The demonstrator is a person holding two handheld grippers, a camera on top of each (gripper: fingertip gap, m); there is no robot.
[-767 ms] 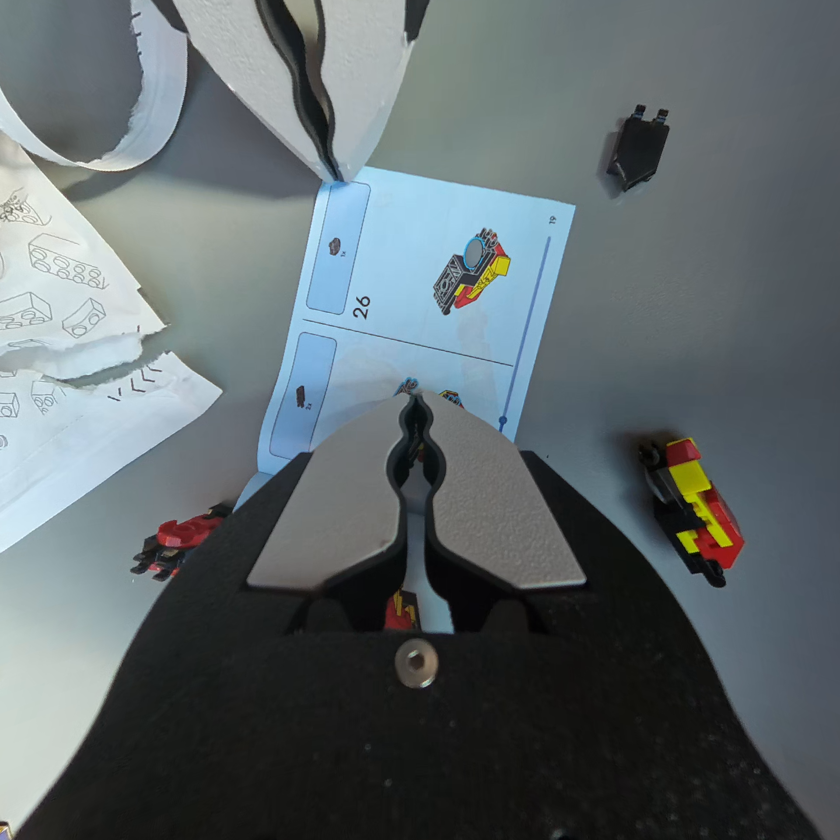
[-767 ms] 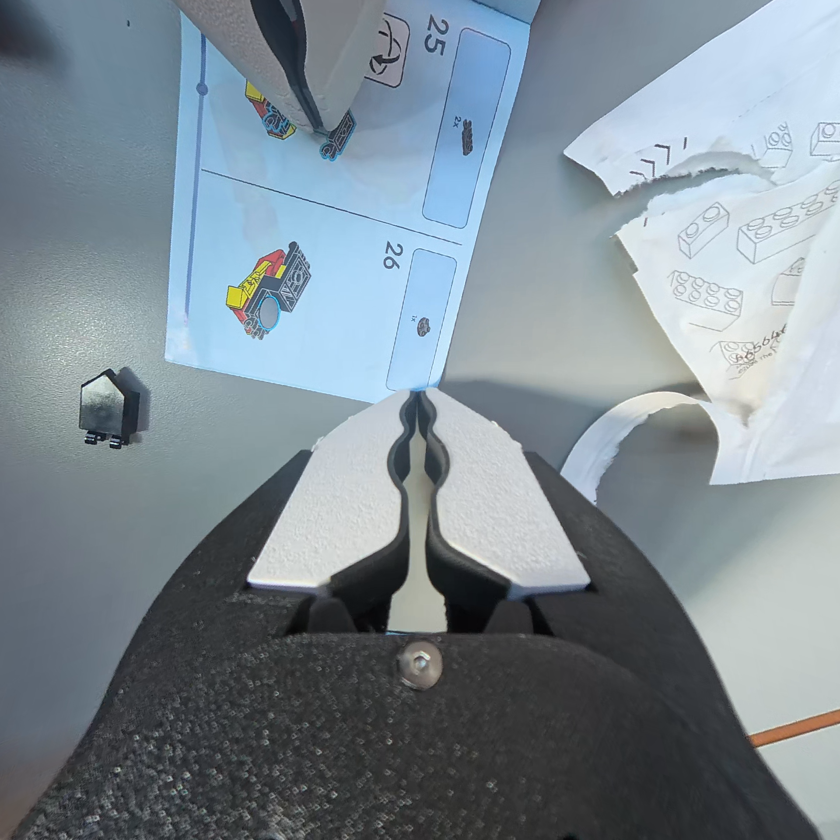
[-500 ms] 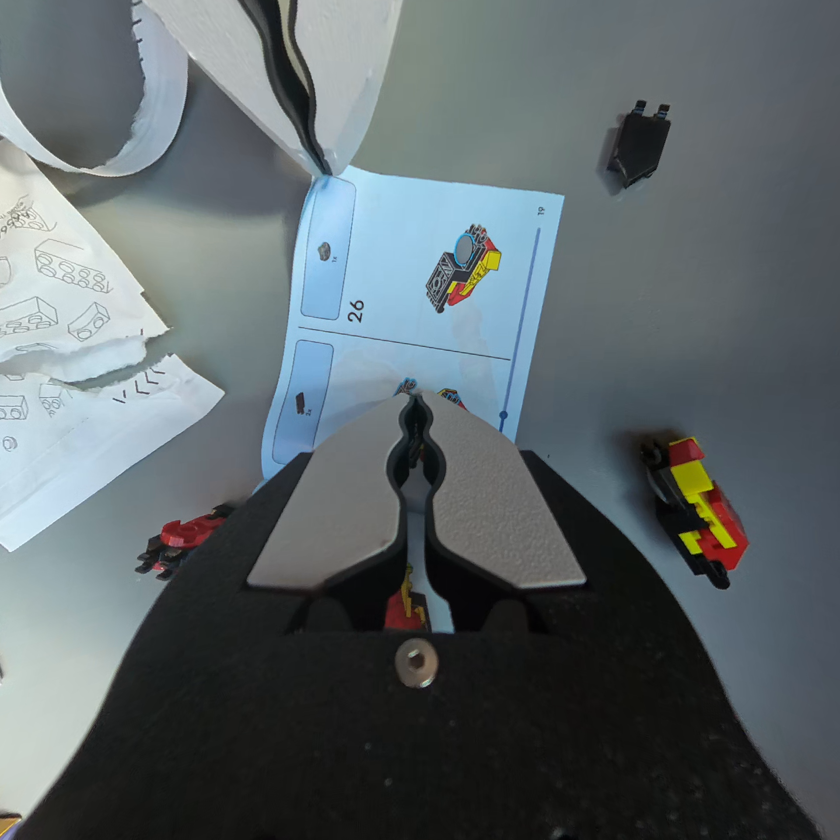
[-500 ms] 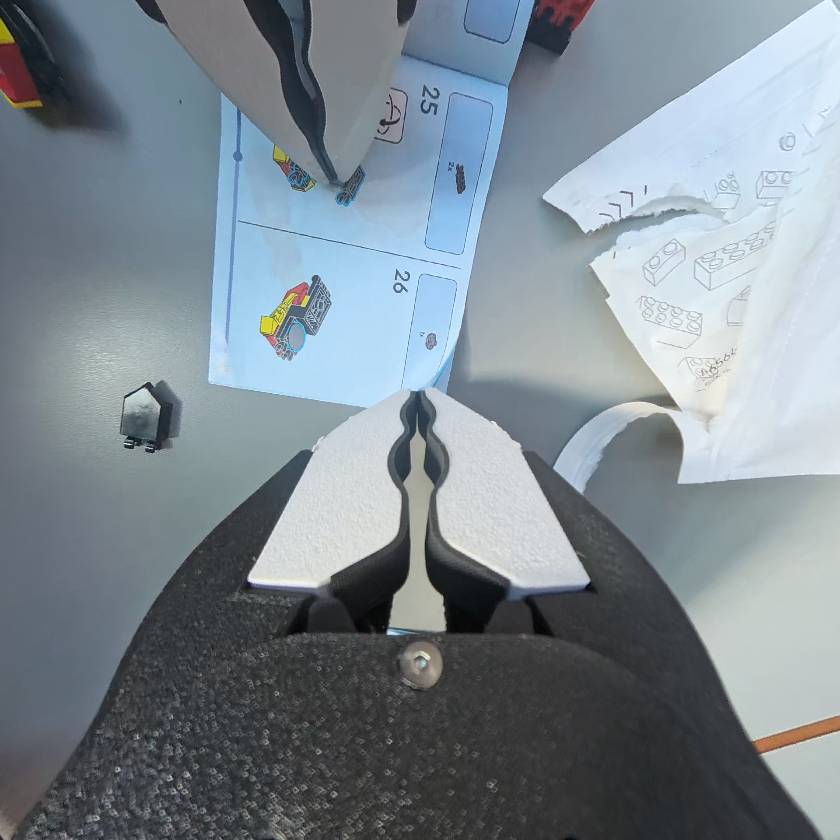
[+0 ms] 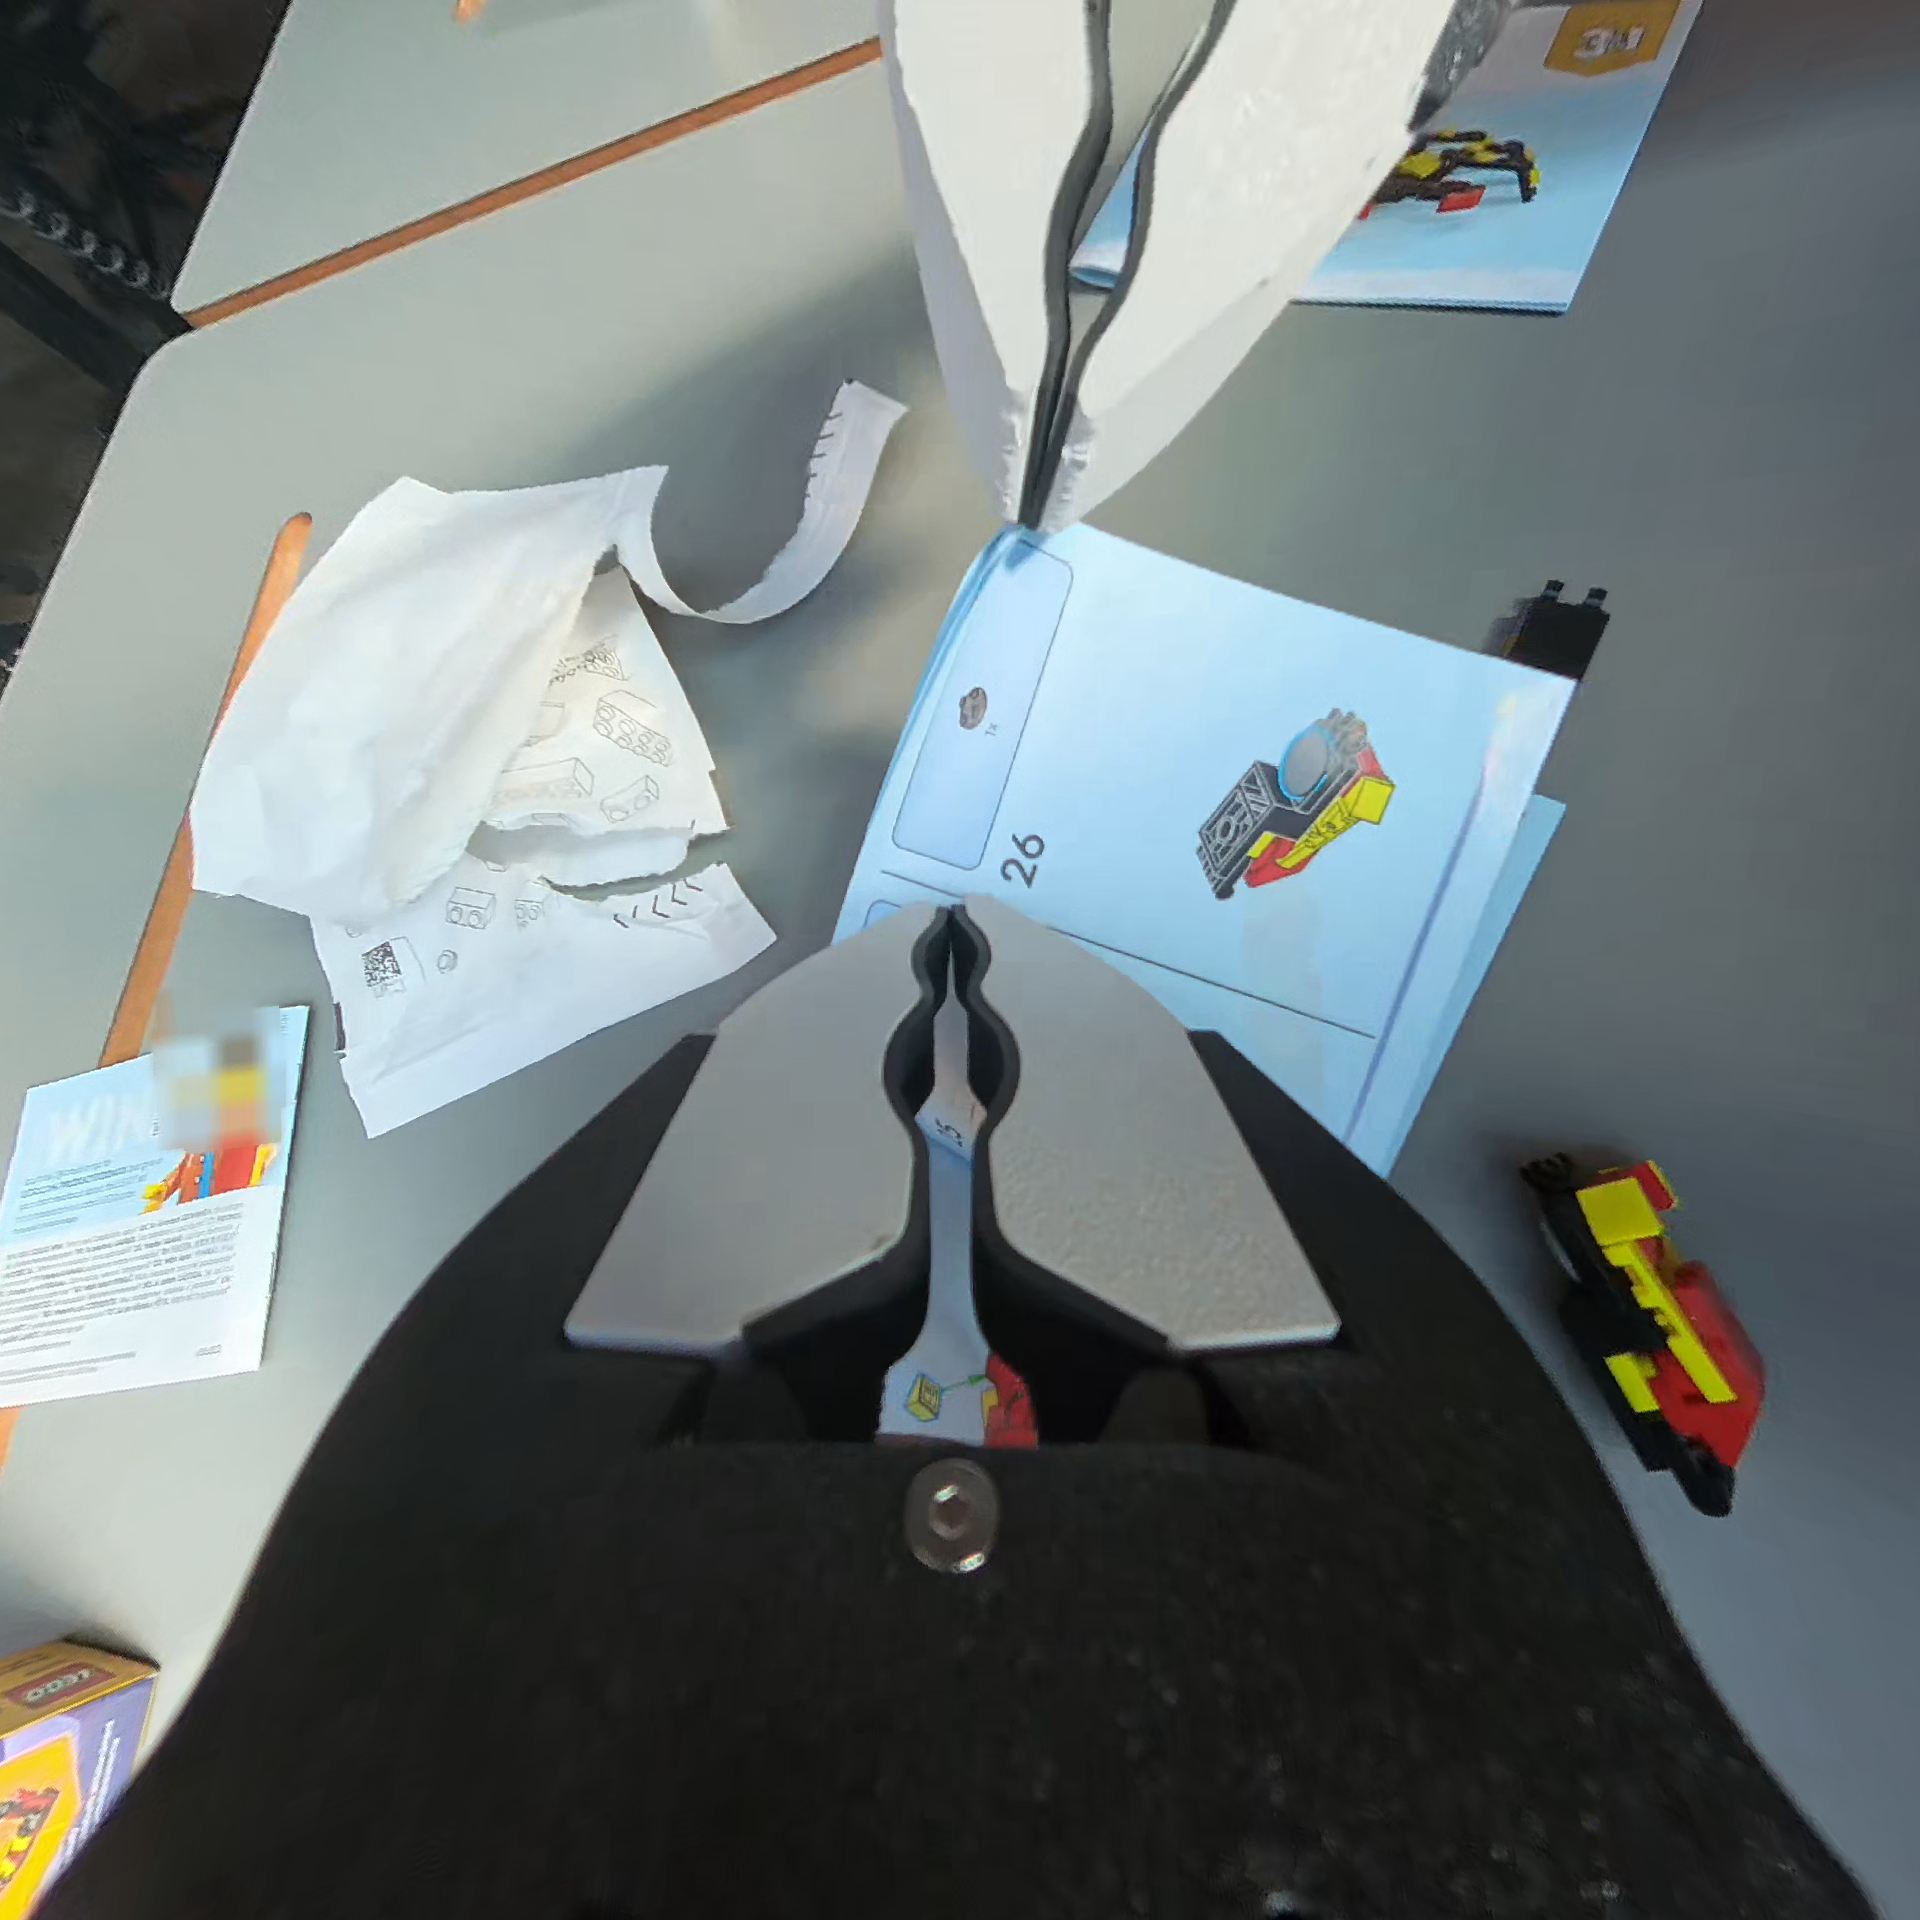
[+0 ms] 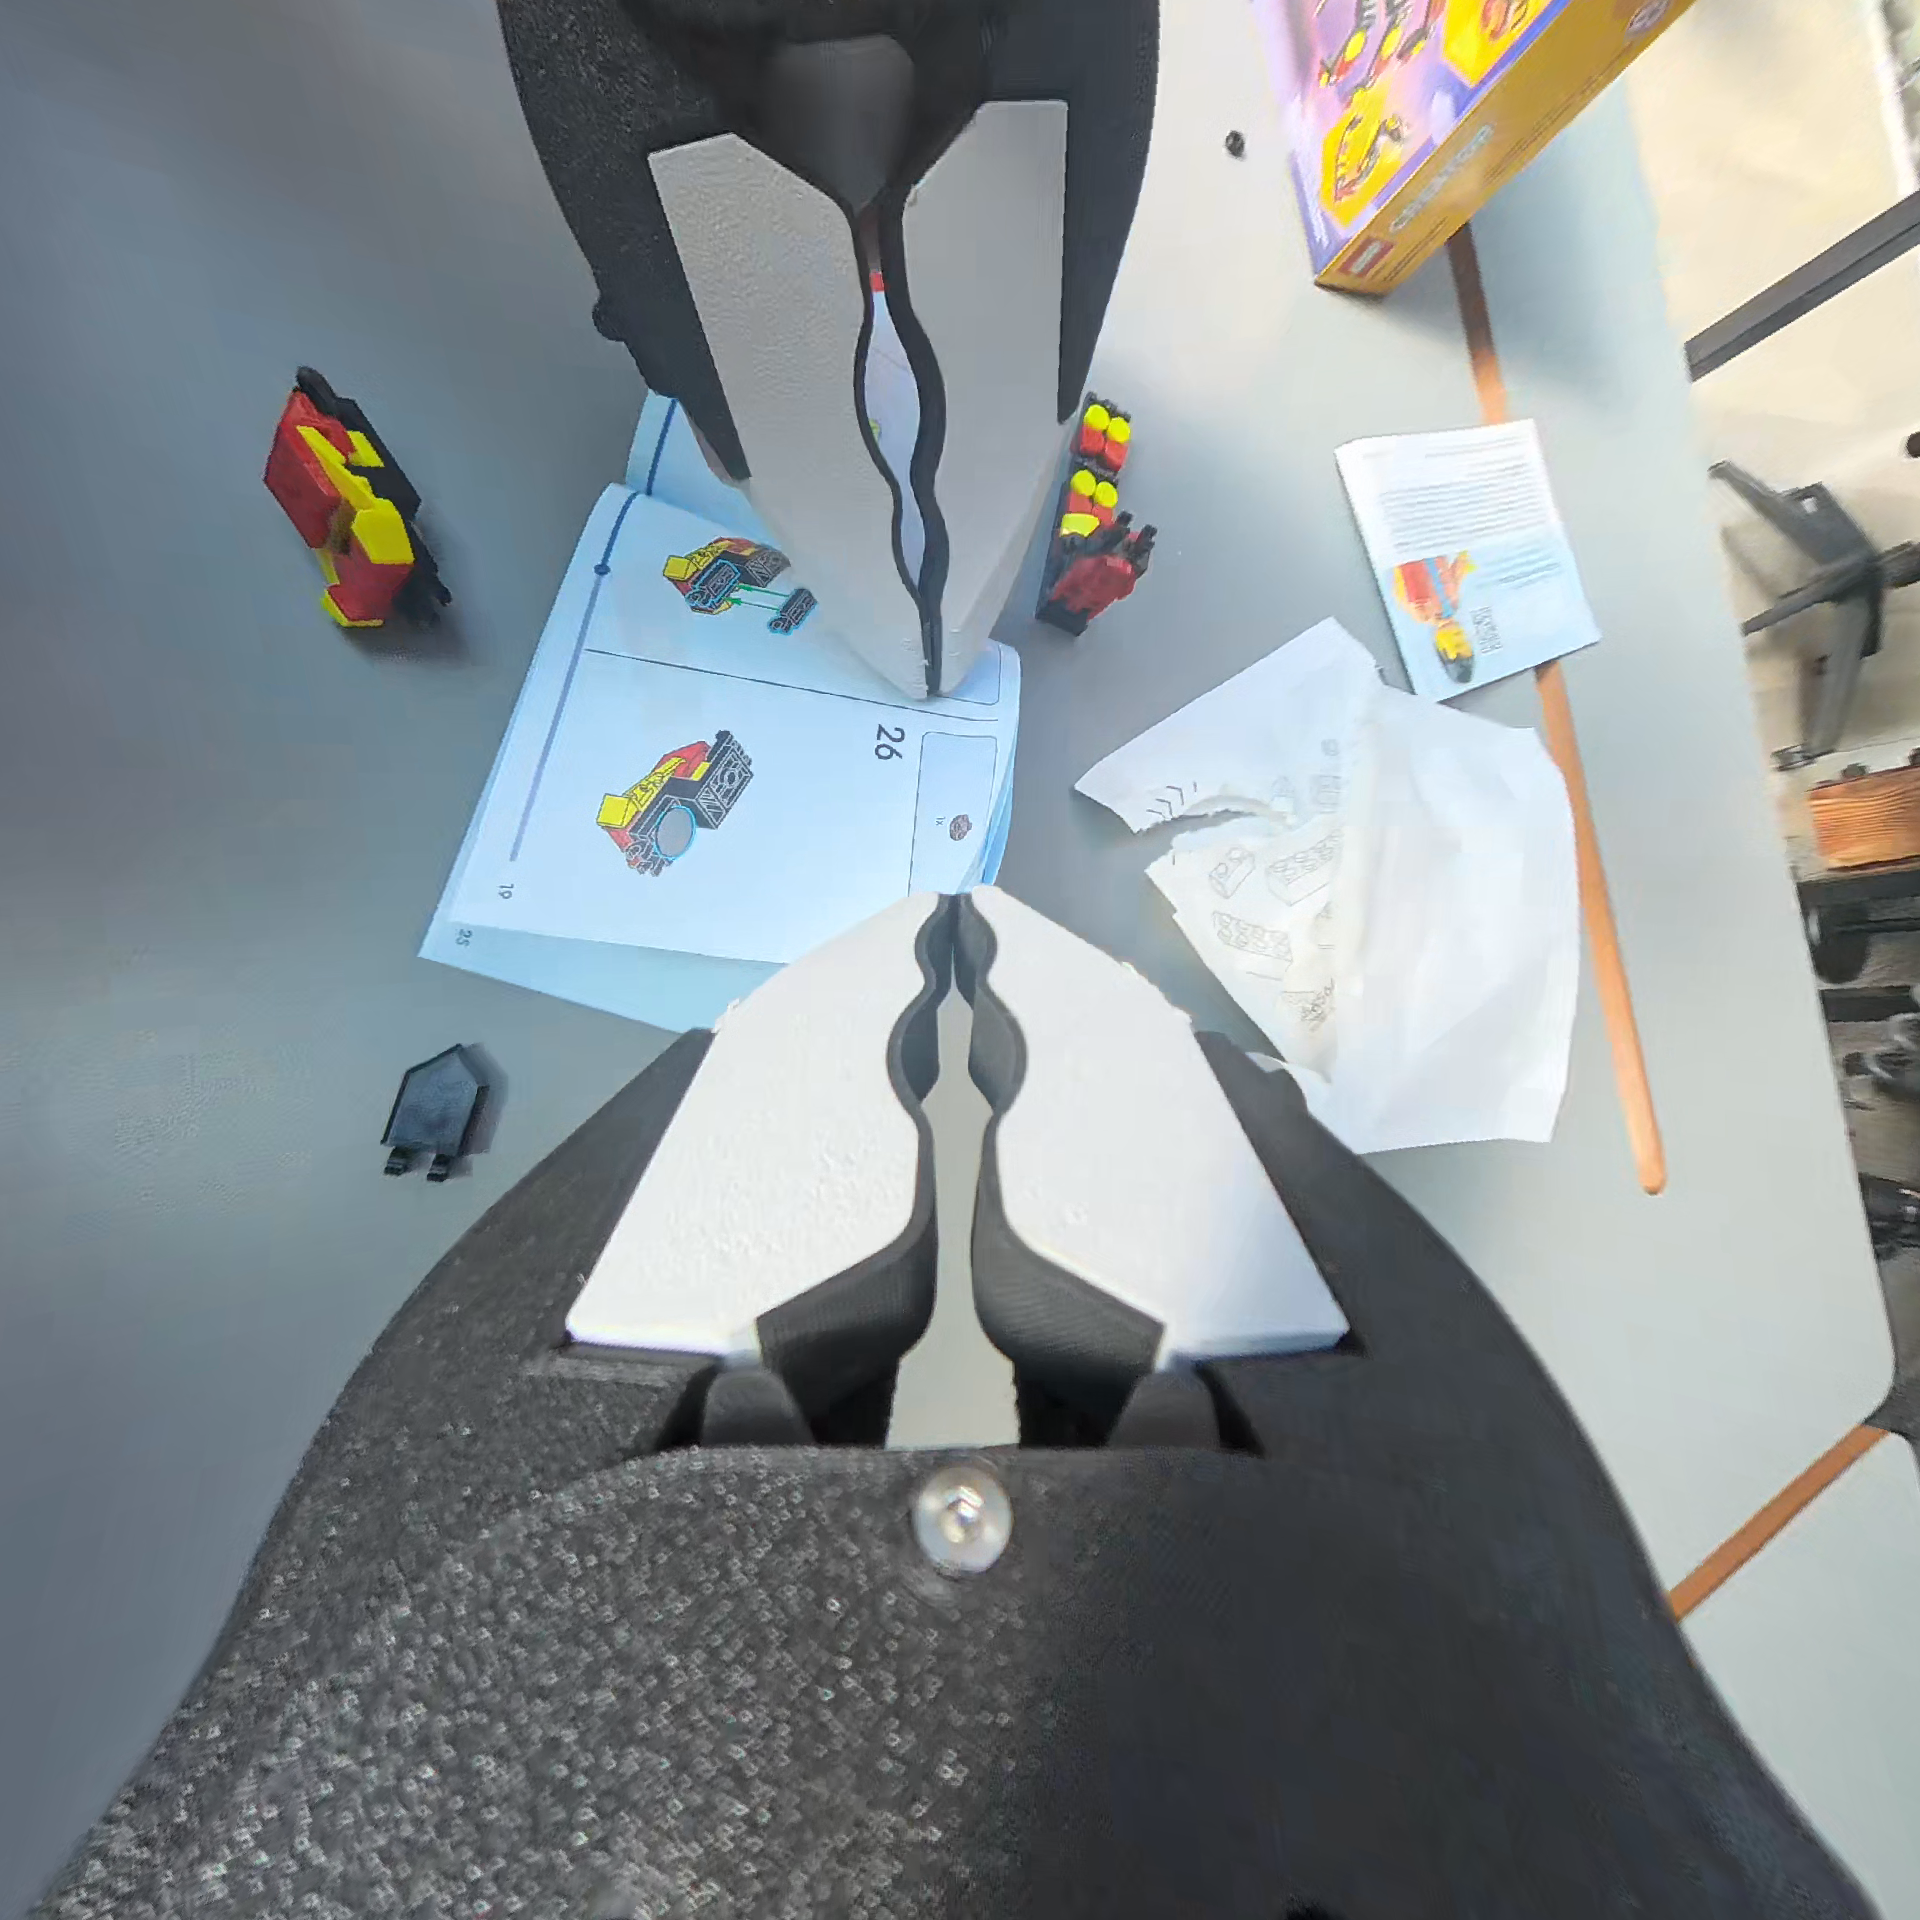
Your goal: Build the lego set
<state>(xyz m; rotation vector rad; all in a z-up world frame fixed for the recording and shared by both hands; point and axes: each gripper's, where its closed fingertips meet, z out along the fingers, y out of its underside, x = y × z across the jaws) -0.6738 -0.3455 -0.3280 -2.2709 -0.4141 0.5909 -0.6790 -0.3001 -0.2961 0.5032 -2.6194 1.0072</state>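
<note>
The open blue instruction booklet (image 5: 1143, 675) lies on the grey table, also in the right wrist view (image 6: 800, 904). My right gripper (image 6: 951, 904) is shut on the near corner of its top page, which stands a little off the pages below; it also shows in the left wrist view (image 5: 1039, 509). My left gripper (image 5: 951, 914) is shut and empty, its tips down on the same page near the edge, as the right wrist view (image 6: 930, 681) shows. A red, yellow and black brick model (image 5: 1652, 1330) lies beside the booklet. A smaller red and yellow assembly (image 6: 1091, 520) lies on the other side. A black pointed piece (image 6: 436, 1107) lies loose.
A torn white paper bag (image 5: 468, 748) lies crumpled near the booklet. A small leaflet (image 5: 135, 1226) and the set's box (image 6: 1455, 125) sit by the table edge. A second booklet (image 5: 1507, 229) lies farther off. A tiny black part (image 6: 1233, 140) sits near the box.
The top page has shifted with my right gripper, and its far corner now reaches the black piece. Both wrist views have pulled back and tilted, showing more of the table.
</note>
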